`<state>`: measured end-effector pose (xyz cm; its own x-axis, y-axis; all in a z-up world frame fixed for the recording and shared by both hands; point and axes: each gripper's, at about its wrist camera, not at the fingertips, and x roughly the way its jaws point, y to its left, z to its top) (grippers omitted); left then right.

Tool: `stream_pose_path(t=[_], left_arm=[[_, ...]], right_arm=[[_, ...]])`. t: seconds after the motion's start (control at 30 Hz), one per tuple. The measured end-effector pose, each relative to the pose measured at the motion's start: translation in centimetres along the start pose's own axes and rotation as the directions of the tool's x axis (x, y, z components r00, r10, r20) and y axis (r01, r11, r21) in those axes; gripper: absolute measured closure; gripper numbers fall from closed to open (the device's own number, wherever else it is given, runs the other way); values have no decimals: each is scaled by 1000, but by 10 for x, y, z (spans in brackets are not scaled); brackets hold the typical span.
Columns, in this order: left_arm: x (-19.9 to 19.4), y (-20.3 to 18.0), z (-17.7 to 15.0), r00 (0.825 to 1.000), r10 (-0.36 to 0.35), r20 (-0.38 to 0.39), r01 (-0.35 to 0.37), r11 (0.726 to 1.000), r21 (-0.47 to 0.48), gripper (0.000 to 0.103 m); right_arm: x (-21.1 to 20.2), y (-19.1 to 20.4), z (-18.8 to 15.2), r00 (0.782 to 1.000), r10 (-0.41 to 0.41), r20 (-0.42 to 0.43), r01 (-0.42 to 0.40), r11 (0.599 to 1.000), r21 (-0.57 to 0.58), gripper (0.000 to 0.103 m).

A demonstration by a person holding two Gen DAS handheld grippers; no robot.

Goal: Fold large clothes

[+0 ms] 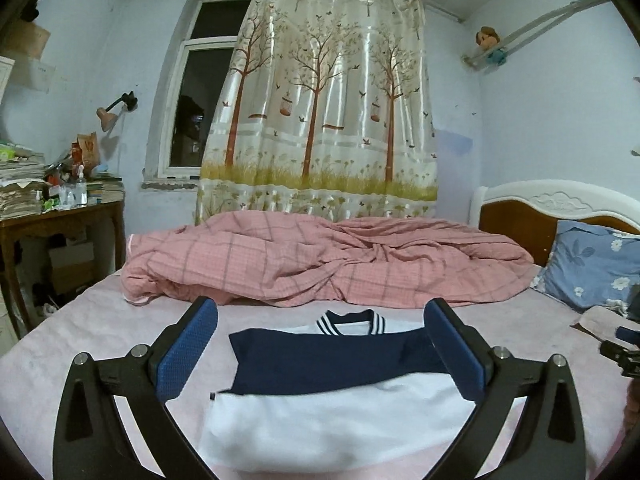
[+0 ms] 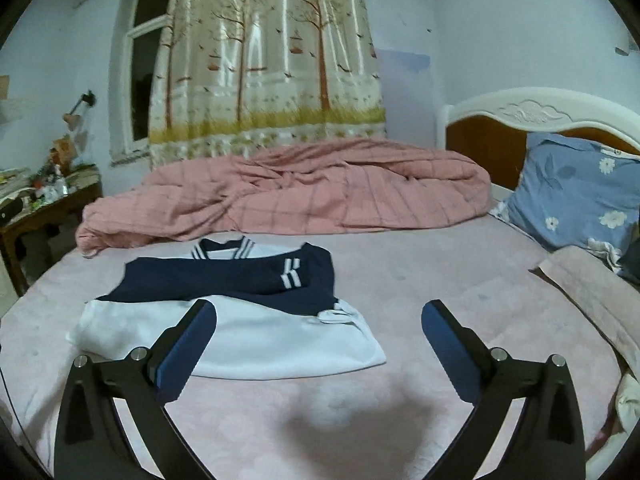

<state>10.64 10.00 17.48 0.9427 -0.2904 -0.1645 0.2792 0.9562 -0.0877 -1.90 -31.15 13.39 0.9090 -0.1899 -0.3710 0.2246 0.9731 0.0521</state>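
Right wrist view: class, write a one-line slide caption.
Open right gripper hovers over a pink bedsheet beside a partly folded navy-and-white shirt.

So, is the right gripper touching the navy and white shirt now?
Apart. The right wrist view shows the right gripper open and empty above the bed sheet, beside the shirt.

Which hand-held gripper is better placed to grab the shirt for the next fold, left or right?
Left, probably. The left hand-held gripper is open with the navy and white shirt directly between its fingers. The right hand-held gripper, also open, points mostly at bare bed sheet beside the shirt.
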Motion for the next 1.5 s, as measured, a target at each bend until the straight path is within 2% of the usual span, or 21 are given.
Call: stream_pose_path(t=[0.17,0.4,0.7,0.9,1.03,1.13,1.2,1.23,1.33,1.4,1.5], left_arm=[[-25,-19,-17,1000,18,7,-18,998,52,0],[-31,-34,-44,1000,23,-15,-22,997,77,0],[-3,-42,-75,994,34,-103,-20,990,139,0],[26,-35,-110,978,77,-193,-40,981,192,0],[45,-28,-137,959,101,-264,-39,973,229,0],[52,-21,-159,937,104,-332,-13,964,264,0],[59,-17,-174,913,122,-389,3,952,307,0],[65,-16,-181,897,129,-422,16,946,323,0],[84,-11,-194,844,146,-517,37,944,327,2],[97,-14,-200,825,164,-541,49,932,358,3],[115,-24,-212,800,216,-559,72,892,447,3]], right_arm=[[-3,4,-9,999,41,-3,-41,999,-13,0],[8,8,-22,998,63,-11,-63,998,-13,0],[53,23,-36,995,71,-77,-76,995,-58,0],[88,38,-50,988,65,-139,-82,990,-116,0],[110,47,-65,980,61,-192,-92,983,-156,0],[124,51,-78,969,56,-242,-108,973,-203,0],[137,53,-89,949,53,-310,-137,957,-254,0],[146,54,-95,933,54,-355,-163,945,-285,0],[166,61,-107,905,39,-424,-204,914,-351,0],[181,68,-113,889,17,-457,-219,893,-393,0],[200,74,-119,876,-4,-483,-230,875,-425,0]])
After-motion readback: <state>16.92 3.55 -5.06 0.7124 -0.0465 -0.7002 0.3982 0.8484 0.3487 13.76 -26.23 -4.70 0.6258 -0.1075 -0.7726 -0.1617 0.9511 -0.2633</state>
